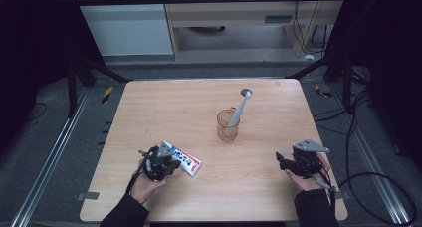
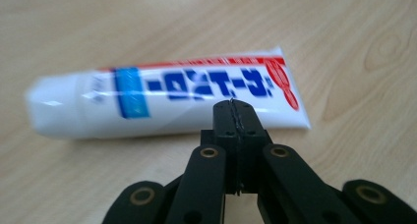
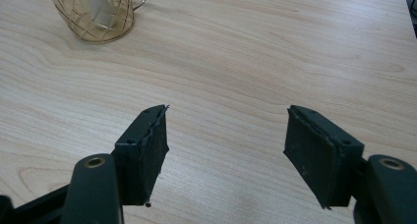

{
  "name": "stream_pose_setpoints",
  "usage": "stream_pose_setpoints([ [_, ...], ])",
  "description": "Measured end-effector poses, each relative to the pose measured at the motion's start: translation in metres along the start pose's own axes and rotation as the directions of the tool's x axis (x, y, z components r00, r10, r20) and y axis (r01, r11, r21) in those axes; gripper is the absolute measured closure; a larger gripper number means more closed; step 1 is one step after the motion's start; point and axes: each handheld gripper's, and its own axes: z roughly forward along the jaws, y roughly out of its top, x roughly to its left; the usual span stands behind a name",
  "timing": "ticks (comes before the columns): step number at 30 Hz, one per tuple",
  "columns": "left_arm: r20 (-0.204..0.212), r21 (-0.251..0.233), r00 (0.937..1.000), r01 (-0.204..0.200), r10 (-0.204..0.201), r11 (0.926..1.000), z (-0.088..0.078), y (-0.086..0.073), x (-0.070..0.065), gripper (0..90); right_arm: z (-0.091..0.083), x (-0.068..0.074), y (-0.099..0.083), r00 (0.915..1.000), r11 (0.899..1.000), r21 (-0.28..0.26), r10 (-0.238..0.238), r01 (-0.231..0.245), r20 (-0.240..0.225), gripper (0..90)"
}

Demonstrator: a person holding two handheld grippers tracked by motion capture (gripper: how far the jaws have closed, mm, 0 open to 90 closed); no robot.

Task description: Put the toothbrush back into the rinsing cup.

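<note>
Left gripper view: tube (image 2: 167,98) lies crosswise just beyond the left gripper (image 2: 235,111), jaws pressed together on nothing; right gripper (image 3: 226,150) gapes empty, farther off.

Open tabletop, two obstacles near the middle and near left

The wooden table (image 1: 149,107) is bare across its far left, far right and the near strip between the two hands, so a gripper could pass there freely. Right of centre stands an amber glass cup (image 1: 228,125) with a grey spoon (image 1: 240,109) leaning out of it toward the far right, raising the obstacle above the rim. At the near left a toothpaste tube (image 1: 185,161) lies flat, just beside the closed left gripper (image 1: 166,163). The right gripper (image 1: 281,161), jaws wide, has clear wood ahead of it, the cup well apart to its far left.
</note>
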Motion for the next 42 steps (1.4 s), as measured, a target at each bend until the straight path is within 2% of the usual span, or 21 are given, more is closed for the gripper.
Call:
stream_pose_setpoints([
  [1,0.000,0.000,1.0000,0.000,0.000,1.0000,0.000,0.000,0.000,89.7,0.000,0.000,0.000,1.0000,1.000,0.000,0.000,0.000,0.000,32.6],
  [2,-0.022,-0.022,0.9997,0.009,-0.009,0.9997,-0.004,0.009,0.010,89.7,0.000,0.000,0.000,1.0000,1.000,-0.001,0.001,-0.001,0.001,32.5],
  [3,-0.022,-0.022,0.9997,0.009,-0.009,0.9997,-0.004,0.009,0.010,89.7,0.000,0.000,0.000,1.0000,1.000,-0.001,0.001,-0.001,0.001,32.5],
  [4,-0.039,-0.027,0.9990,0.021,-0.022,0.9994,-0.004,0.018,0.021,89.7,0.000,0.000,0.000,1.0000,1.000,-0.002,-0.001,0.001,0.002,32.6],
  [5,-0.039,-0.027,0.9990,0.021,-0.022,0.9994,-0.004,0.018,0.021,89.7,0.000,0.000,0.000,1.0000,1.000,-0.002,-0.002,0.002,0.003,32.6],
  [6,-0.062,-0.026,0.9978,0.020,-0.021,0.9995,0.000,0.026,0.030,89.7,0.000,0.001,0.001,1.0000,1.000,0.000,0.003,-0.003,0.000,32.6],
  [8,-0.065,-0.016,0.9976,0.025,-0.026,0.9996,0.002,0.029,0.034,89.7,0.000,0.001,0.000,1.0000,1.000,0.002,0.004,-0.004,-0.002,32.6],
  [9,-0.067,-0.008,0.9975,0.024,-0.025,0.9997,0.009,0.034,0.041,89.7,0.002,0.000,0.000,1.0000,1.000,0.003,-0.004,0.004,0.000,32.6],
  [11,-0.066,0.002,0.9976,0.021,-0.021,0.9998,0.016,0.037,0.047,89.7,0.003,0.000,0.000,1.0000,1.000,0.006,-0.002,0.002,0.002,32.6],
  [16,-0.070,0.014,0.9974,0.020,-0.019,0.9997,0.028,0.038,0.055,89.7,0.003,0.000,-0.001,1.0000,1.000,0.008,0.003,-0.003,0.002,32.6],
  [17,-0.068,0.024,0.9971,0.034,-0.032,0.9991,0.034,0.038,0.058,89.7,0.003,0.000,-0.001,1.0000,1.000,0.010,0.007,-0.007,0.000,32.6],
  [26,-0.069,0.087,0.9975,0.023,-0.017,0.9959,0.045,0.033,0.059,89.8,0.003,-0.001,-0.001,1.0000,1.000,0.010,0.002,-0.002,0.001,32.6],
  [32,-0.074,0.096,0.9972,0.016,-0.009,0.9952,0.040,0.030,0.056,89.7,0.004,0.000,-0.001,1.0000,1.000,0.014,0.006,-0.006,-0.002,32.6],
  [42,-0.078,0.091,0.9965,0.039,-0.032,0.9951,0.027,0.015,0.055,89.8,0.004,0.000,-0.001,1.0000,1.000,0.014,0.004,-0.004,-0.001,32.6],
])
